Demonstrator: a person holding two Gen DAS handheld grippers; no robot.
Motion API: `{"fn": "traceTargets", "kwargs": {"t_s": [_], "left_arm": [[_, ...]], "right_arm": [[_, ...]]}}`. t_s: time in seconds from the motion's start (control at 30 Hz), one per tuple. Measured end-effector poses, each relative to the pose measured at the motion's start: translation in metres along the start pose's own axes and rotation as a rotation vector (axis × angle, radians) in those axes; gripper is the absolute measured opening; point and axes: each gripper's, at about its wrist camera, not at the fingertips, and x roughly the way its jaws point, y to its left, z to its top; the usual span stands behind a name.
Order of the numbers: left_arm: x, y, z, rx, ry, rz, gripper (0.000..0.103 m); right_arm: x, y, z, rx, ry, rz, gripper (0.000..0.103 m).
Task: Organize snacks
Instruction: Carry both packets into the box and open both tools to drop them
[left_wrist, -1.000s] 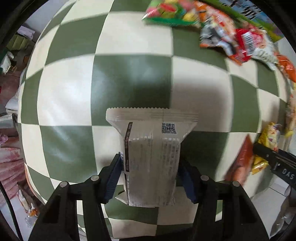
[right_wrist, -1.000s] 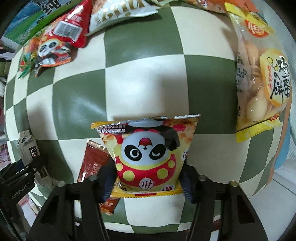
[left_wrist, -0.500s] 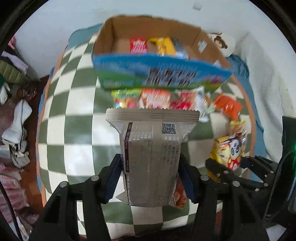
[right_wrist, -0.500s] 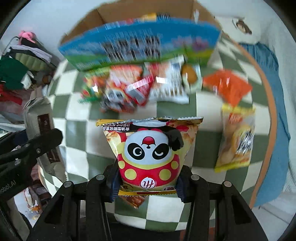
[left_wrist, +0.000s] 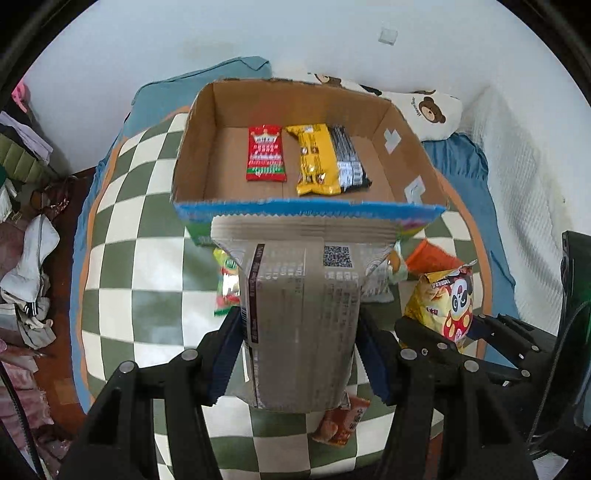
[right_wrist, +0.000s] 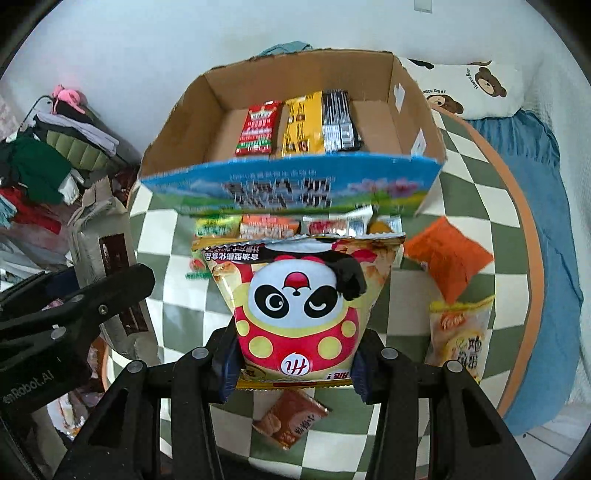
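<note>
The carrying step is judged to be in hand: two snacks are held aloft, and delivery into the box is what remains for them.

At the bottom centre of the left wrist view, the left gripper (left_wrist: 297, 354) is clamped on a grey packet (left_wrist: 301, 317), which is pinched by its lower sides between the blue pads and stands upright, its serrated top edge lying across the near wall of the box in the picture. At the right edge of that frame the other gripper is seen with its load.

At the bottom centre of the right wrist view, the right gripper (right_wrist: 293, 360) is closed on a panda snack bag (right_wrist: 301, 310), gripped at its lower half, printed face toward the camera.

Beneath both, a small brown sachet (right_wrist: 291, 421) is left on the checkered mat (right_wrist: 465, 192). Farther up, an orange packet (right_wrist: 448, 258) and a row of loose snacks are lying on the mat just before the box.

In the upper centre stands the cardboard box (right_wrist: 402, 99), open-topped, with a red packet (left_wrist: 266, 153), a yellow packet (left_wrist: 316, 162) and a black one already laid side by side on its floor.

The next move is judged to call for both loads to be carried forward over the near wall, lowered beside the row, and released.
</note>
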Motion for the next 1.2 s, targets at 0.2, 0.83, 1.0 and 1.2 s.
{"fn": "traceTargets", "kwargs": {"t_s": [0.2, 0.83, 1.0, 1.2], "left_arm": [[-0.004, 0.000, 0.056, 0.001, -0.026, -0.034, 0.057], [0.142, 0.046, 0.247, -0.020, 0.196, 0.157, 0.058], [0.163, 0.057, 0.263, -0.054, 0.226, 0.151, 0.064], [0.171, 0.057, 0.259, -0.053, 0.220, 0.144, 0.097]], "right_arm": [[-0.014, -0.011, 0.054, 0.026, -0.051, 0.025, 0.050], [0.106, -0.069, 0.280, 0.033, 0.124, -0.189, 0.051], [0.135, -0.079, 0.297, 0.061, 0.163, -0.226, 0.082], [0.141, -0.078, 0.300, 0.065, 0.151, -0.215, 0.093]]}}
